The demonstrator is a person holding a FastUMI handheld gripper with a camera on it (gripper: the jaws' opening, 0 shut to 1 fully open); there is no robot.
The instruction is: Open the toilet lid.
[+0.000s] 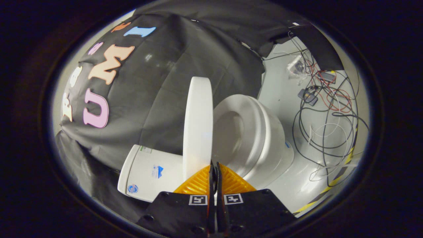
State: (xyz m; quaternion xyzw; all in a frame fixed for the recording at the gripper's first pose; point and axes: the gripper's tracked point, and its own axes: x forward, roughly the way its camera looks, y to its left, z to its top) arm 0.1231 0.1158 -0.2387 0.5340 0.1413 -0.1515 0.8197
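Observation:
The white toilet lid [197, 125] is raised and seen edge-on, standing between the tank [148, 172] and the seat ring over the bowl [251, 132]. The bowl opening is uncovered. My gripper [214, 164] is shut, its two orange fingers [231, 181] pressed together with nothing visible between them. The fingertips sit right at the near rim of the lid, on its bowl side. I cannot tell whether they touch it.
The black cloth wall [165, 82] hangs behind the tank. A tangle of cables and small electronics [330, 115] lies on the white floor [297, 185] beyond the bowl. A yellow-and-black tape strip [333, 181] runs along the floor there.

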